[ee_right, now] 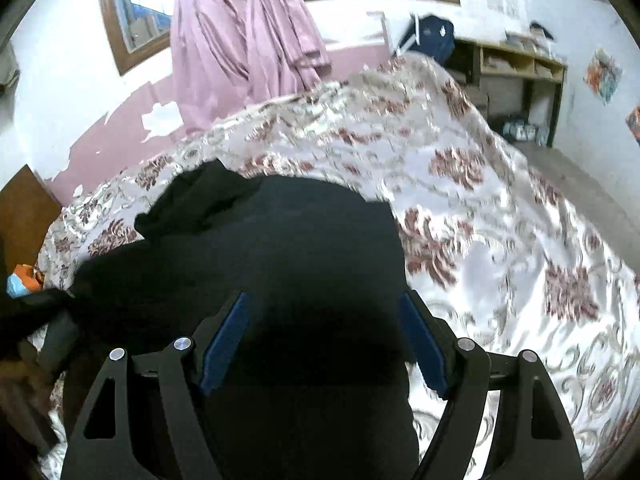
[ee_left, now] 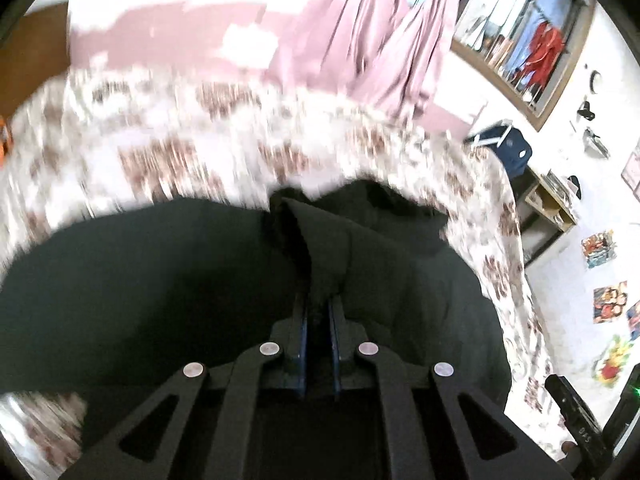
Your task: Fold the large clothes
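A large dark garment (ee_left: 160,288) lies spread on the flowered bedspread (ee_left: 168,148). In the left wrist view my left gripper (ee_left: 318,304) is shut on a raised fold of this dark cloth, which rises in a ridge from between the blue pads. The right wrist view shows the same dark garment (ee_right: 288,240) under my right gripper (ee_right: 324,304). Its jaws stand wide apart, and its blue pads (ee_right: 228,332) hang above the cloth without pinching it.
Pink curtains (ee_right: 240,52) hang at the wall behind the bed. A wooden shelf unit (ee_right: 520,72) and a dark blue bag (ee_right: 432,36) stand at the right. The bedspread (ee_right: 500,240) falls off to the floor on the right. A brown board (ee_right: 24,216) is at the left.
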